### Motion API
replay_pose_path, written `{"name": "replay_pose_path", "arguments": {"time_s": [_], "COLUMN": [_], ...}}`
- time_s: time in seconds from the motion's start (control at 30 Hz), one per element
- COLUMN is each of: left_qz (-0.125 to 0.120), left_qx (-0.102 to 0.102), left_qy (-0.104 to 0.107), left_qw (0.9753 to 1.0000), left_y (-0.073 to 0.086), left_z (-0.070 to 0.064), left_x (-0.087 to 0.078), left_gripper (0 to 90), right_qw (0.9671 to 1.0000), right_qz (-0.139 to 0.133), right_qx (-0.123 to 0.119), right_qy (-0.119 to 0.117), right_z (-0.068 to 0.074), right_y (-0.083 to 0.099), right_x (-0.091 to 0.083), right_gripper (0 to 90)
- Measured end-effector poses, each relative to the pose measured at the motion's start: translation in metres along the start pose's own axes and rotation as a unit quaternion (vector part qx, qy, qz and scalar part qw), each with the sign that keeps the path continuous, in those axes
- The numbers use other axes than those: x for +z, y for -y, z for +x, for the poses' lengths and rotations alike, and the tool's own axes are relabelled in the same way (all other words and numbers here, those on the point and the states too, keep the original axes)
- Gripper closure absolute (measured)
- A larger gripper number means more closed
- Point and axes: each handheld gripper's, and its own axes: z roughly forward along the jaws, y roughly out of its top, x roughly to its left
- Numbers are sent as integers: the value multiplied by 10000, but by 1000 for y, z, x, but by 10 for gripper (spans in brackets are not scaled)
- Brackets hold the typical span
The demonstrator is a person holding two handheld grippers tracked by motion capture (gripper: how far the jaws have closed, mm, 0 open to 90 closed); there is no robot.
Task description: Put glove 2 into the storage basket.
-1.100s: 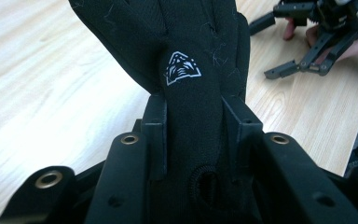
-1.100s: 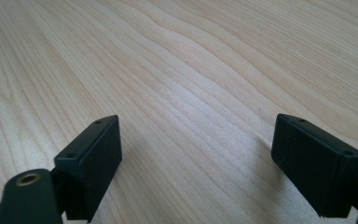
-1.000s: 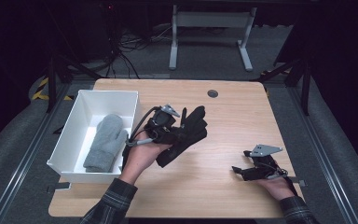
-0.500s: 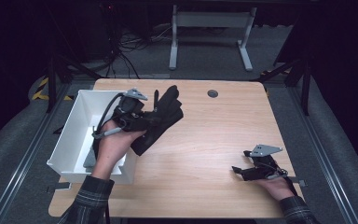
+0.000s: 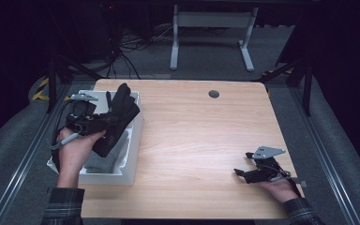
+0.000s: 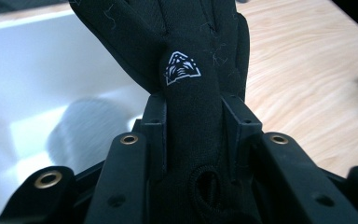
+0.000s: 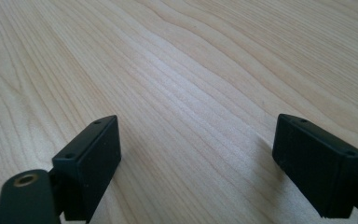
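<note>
Black glove (image 5: 117, 117) clamped in left tool (image 5: 101, 123), held over white bin (image 5: 133, 140) with grey glove (image 5: 115, 157) inside. Right tool (image 5: 243, 174) wide open, empty, on tabletop (image 5: 201, 140).

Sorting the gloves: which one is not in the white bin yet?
The black glove, clamped in the left tongs above the white bin; the grey glove already lies inside.

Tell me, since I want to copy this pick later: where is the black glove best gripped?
Probably by the narrow cuff end of the black glove, as the left hand-held gripper does now: jaws close from both sides across the band, and the wider fingers hang free above the white bin.
</note>
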Motion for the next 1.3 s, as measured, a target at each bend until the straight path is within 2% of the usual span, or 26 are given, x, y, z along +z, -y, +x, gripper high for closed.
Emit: {"name": "replay_pose_path", "arguments": {"time_s": [0.03,0.07,0.1,0.17,0.23,0.5,0.57,0.7,0.9,1.0,1.07,1.17,1.2,1.27,1.3], "left_qz": [0,72,99,127,213,474,538,625,847,883,877,855,867,865,836], "left_qx": [0,-116,-181,-212,-273,-497,-492,-521,-560,-632,-631,-624,-601,-616,-586], "left_qy": [0,-125,-151,-188,-320,-533,-520,-631,-834,-869,-859,-864,-863,-885,-930], "left_qw": [10000,9998,9997,9995,9989,9962,9960,9947,9913,9903,9904,9906,9907,9904,9904], "left_y": [0,7,9,11,17,30,33,39,50,56,57,56,54,52,51], "left_z": [0,9,12,14,21,31,33,35,41,46,47,47,48,48,47], "left_x": [0,2,4,6,12,33,37,45,62,69,69,67,66,63,62], "left_gripper": [668,668,668,668,667,666,665,663,655,647,642,568,568,471,471], "right_qw": [10000,10000,10000,10000,10000,10000,10000,10000,10000,10000,10000,10000,10000,10000,10000], "right_qz": [0,0,0,0,0,-1,0,1,1,3,2,5,7,7,7], "right_qx": [0,1,3,10,1,0,2,2,0,5,2,8,9,10,10], "right_qy": [0,-1,0,-2,-1,-1,2,1,2,1,2,4,5,5,5], "right_z": [0,0,0,0,0,0,0,0,0,0,0,0,0,0,0], "right_y": [0,0,0,0,0,0,0,0,0,0,0,0,0,0,0], "right_x": [0,0,0,0,0,0,0,0,0,0,0,0,0,0,0], "right_gripper": [155,155,154,154,155,154,155,154,154,155,155,154,154,154,154]}}
